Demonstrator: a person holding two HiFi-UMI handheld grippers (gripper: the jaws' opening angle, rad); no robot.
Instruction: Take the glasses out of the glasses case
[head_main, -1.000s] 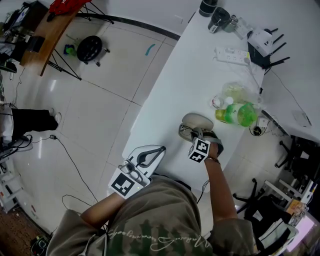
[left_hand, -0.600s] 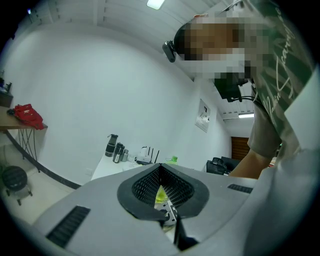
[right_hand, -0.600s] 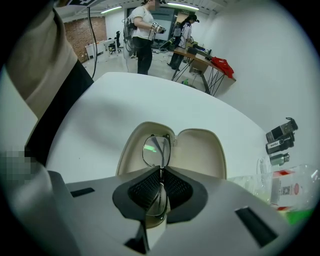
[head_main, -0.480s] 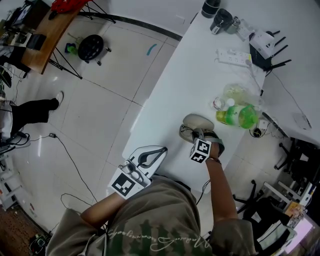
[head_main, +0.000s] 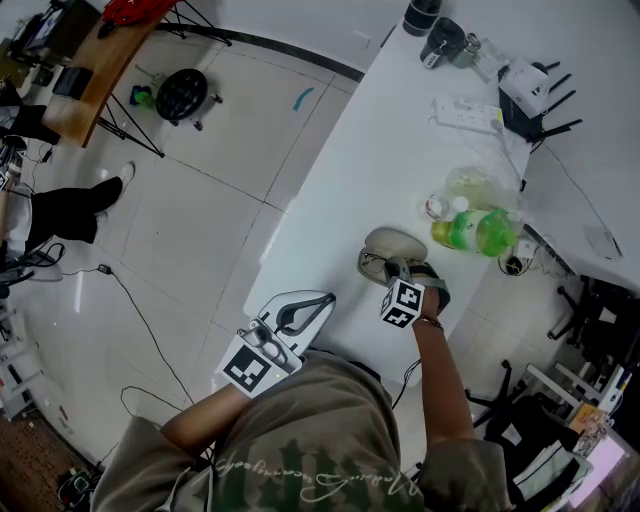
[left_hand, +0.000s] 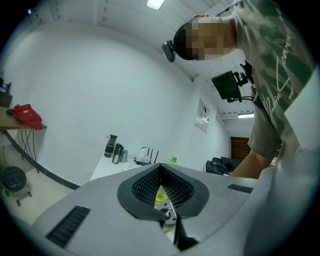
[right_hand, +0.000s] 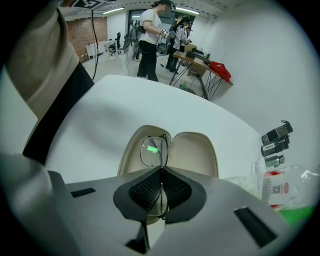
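Inventory: two tools (left tool (head_main: 318, 302), right tool (head_main: 388, 268)), one glasses case (head_main: 396, 243), one pair of glasses (right_hand: 152, 150), one green bottle (head_main: 476, 230), one power strip (head_main: 465, 110).

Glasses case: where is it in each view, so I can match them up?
Head view: glasses case open at the white table's near end, just ahead of the right gripper.
Right gripper view: centre, open, beyond the jaws shut on the glasses.
Left gripper view: not in it.
Shared landmark: dark flasks at the table's far end.
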